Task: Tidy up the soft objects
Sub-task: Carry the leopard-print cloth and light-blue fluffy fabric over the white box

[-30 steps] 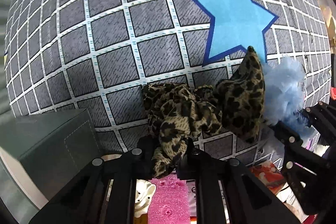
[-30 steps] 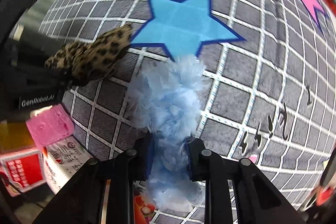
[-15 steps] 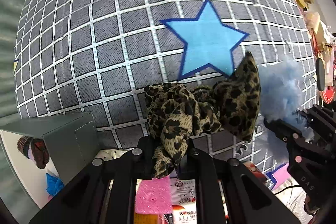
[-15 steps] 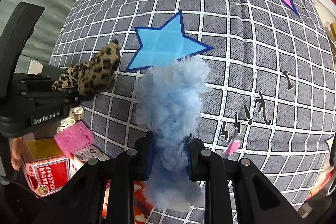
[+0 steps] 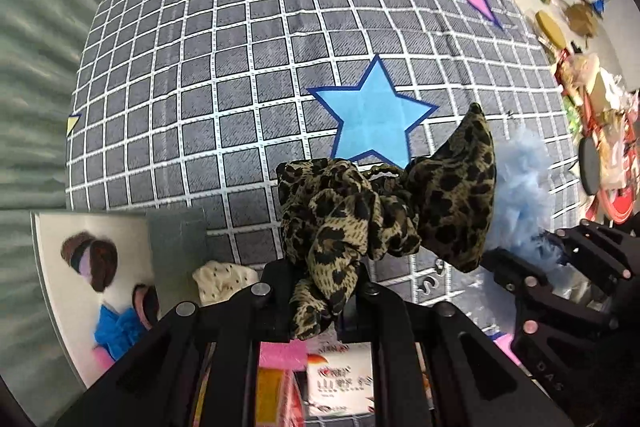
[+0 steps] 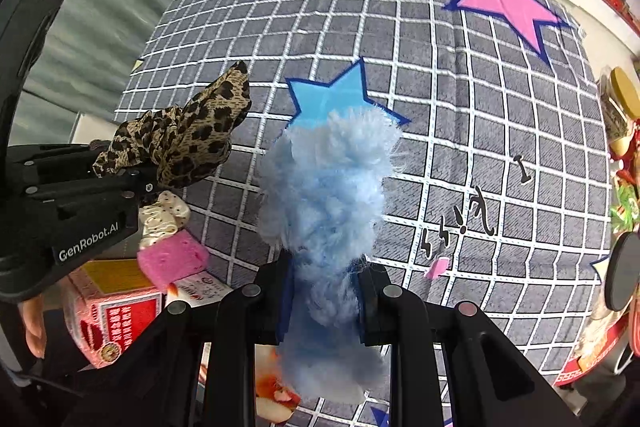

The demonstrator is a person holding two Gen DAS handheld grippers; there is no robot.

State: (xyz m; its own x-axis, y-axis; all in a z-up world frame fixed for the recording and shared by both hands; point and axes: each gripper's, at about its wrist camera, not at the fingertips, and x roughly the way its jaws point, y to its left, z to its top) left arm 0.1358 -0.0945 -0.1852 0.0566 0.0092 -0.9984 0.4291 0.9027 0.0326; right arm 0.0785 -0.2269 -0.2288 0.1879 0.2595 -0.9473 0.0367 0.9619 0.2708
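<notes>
Here, each gripper is clamping one soft thing above the grid cloth.
The left gripper is pinching the leopard scrunchie, the right gripper the blue fluffy scrunchie; only the left view is showing the open box, partly hidden behind the gripper.

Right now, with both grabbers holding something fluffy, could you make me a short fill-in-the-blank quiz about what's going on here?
1. The left gripper is shut on a scrunchie with a ____ print.
2. The right gripper is shut on a fluffy scrunchie coloured light ____.
3. The grey checked cloth shows a blue star and a ____ star.

Missing words: leopard; blue; pink
</notes>
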